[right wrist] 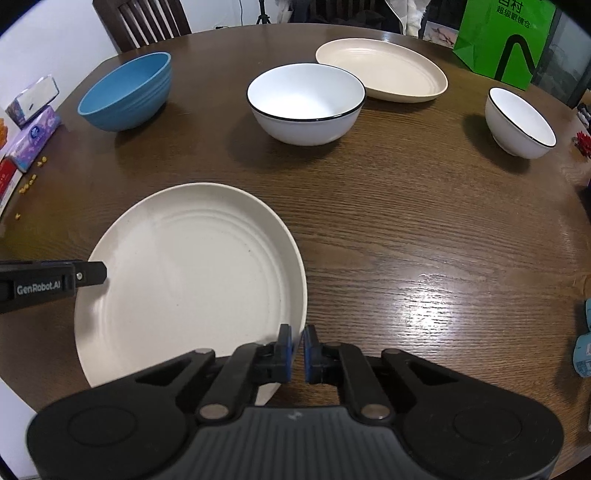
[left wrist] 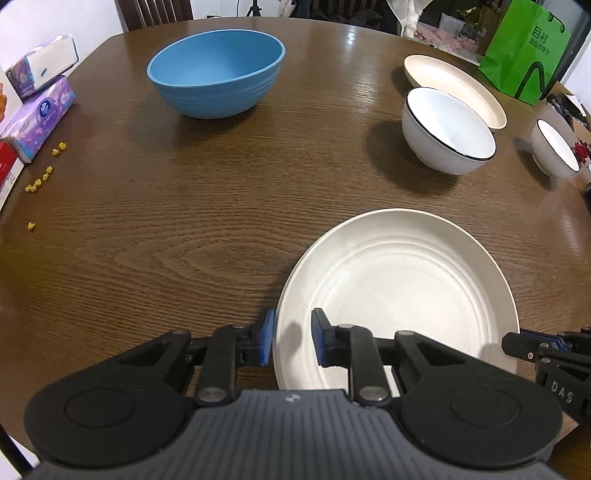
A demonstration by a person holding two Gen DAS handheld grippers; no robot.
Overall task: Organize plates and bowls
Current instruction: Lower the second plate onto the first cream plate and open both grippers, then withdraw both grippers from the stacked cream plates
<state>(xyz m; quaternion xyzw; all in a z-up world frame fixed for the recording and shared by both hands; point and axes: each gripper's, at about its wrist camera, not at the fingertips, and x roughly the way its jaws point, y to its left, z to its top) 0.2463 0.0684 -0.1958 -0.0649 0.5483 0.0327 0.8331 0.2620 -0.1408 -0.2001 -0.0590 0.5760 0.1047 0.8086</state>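
A cream-white plate (left wrist: 399,288) (right wrist: 192,273) lies flat on the brown table, closest to me. My left gripper (left wrist: 293,338) straddles its left rim; the blue pads stand apart and do not press on it. My right gripper (right wrist: 297,350) is shut on the plate's right rim, which runs between its pads. Further back stand a blue bowl (left wrist: 216,70) (right wrist: 125,92), a large white bowl with a black rim (left wrist: 448,129) (right wrist: 306,99), a beige plate (left wrist: 454,85) (right wrist: 384,70) and a small white bowl (left wrist: 554,147) (right wrist: 521,122).
Tissue packs (left wrist: 40,110) and yellow crumbs (left wrist: 40,181) lie along the table's left edge. A green bag (left wrist: 528,48) stands at the back right, a chair (right wrist: 140,22) behind the table. Teal items (right wrist: 585,354) sit at the right edge.
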